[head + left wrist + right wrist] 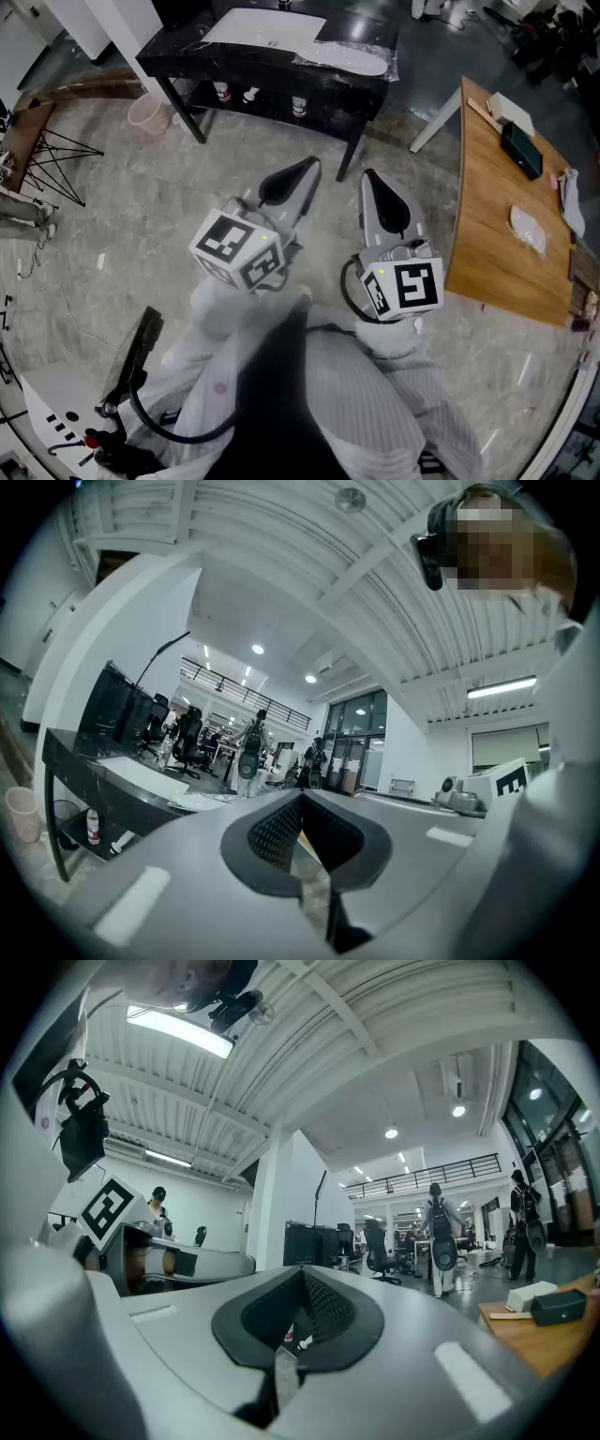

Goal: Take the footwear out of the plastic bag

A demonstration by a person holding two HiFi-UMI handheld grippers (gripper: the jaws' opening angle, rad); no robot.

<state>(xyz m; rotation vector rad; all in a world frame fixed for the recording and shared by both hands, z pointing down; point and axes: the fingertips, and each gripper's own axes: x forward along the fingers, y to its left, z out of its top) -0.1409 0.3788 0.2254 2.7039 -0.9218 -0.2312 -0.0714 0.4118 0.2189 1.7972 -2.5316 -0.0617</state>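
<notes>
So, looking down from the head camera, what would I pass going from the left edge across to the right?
black wire stand → pink bin → left gripper → right gripper → wooden table

Open floor [141, 220] — black table [272, 82] ahead

Grey mottled stone floor [112, 216] underfoot. Up ahead stands a glossy black table with a lower shelf [178, 58], and a pale pink round waste bin [147, 114] sits just beside its left leg. A light wooden tabletop [487, 234] is at right. Overhead, a white ribbed ceiling [309, 1072] carries a glowing strip light [178, 1030]. Tall dark-framed glass doors [356, 738] show far off.
</notes>
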